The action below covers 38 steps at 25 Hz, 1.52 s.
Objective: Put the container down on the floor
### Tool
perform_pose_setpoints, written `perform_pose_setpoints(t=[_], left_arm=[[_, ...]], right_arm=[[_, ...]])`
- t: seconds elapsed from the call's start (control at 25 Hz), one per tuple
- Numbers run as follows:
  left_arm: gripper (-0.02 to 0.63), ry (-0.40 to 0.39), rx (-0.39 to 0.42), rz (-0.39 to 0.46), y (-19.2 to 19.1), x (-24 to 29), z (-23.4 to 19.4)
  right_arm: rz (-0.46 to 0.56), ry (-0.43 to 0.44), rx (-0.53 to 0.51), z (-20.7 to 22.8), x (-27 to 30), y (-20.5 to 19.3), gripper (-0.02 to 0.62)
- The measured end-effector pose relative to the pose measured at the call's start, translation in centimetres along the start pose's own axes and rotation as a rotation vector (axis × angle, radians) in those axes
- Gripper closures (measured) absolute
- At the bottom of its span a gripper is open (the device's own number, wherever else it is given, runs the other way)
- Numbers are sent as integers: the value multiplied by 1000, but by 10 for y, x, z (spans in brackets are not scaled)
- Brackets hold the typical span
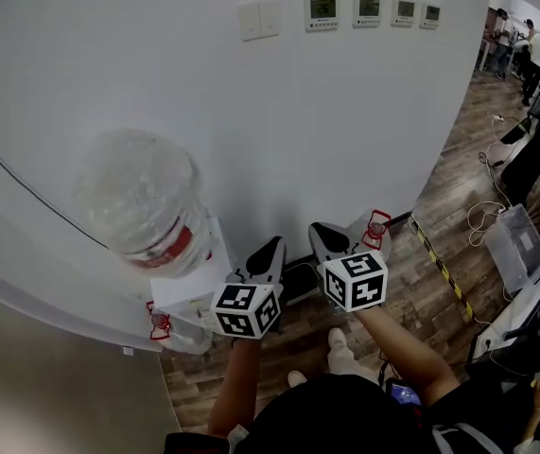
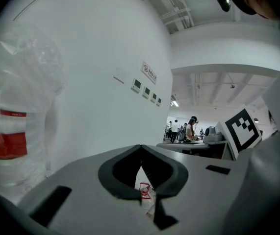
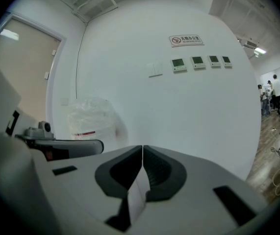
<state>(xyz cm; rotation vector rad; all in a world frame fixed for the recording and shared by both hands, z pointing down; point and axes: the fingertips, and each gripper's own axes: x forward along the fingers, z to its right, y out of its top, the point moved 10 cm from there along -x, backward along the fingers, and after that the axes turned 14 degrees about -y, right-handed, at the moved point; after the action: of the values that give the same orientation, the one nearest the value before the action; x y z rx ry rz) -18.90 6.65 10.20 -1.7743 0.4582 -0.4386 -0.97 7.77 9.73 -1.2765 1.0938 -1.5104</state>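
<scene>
Both forearms reach forward side by side, the left gripper [image 1: 268, 253] and the right gripper [image 1: 327, 240] pointing toward the white wall [image 1: 345, 121], each with its fingers pressed together on nothing. Close against that wall and to the left of the grippers is the container [image 1: 147, 201], a big clear plastic jug with a red label band, sitting up on a white stand [image 1: 189, 287] above the wooden floor [image 1: 421, 291]. Four small control panels [image 1: 367, 10] hang high on the wall, and loose cables [image 1: 482, 220] lie on the floor farther right along its foot.

One container [image 1: 147, 201], two grippers [image 1: 274, 249] [image 1: 319, 233], four thermostats [image 1: 322, 12] [image 1: 368, 10] [image 1: 404, 10] [image 1: 431, 13]
</scene>
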Motion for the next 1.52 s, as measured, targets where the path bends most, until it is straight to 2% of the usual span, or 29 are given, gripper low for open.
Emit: perform_pose_setpoints(t=[0.48, 1.2, 1.52], left_arm=[[588, -27, 4, 19, 1, -21, 2], [588, -31, 51, 66, 27, 28, 43], [588, -34, 73, 67, 32, 33, 57]], right_arm=[[27, -39, 0, -13, -16, 1, 565], [102, -24, 12, 46, -31, 39, 566], [120, -30, 18, 55, -43, 42, 568]])
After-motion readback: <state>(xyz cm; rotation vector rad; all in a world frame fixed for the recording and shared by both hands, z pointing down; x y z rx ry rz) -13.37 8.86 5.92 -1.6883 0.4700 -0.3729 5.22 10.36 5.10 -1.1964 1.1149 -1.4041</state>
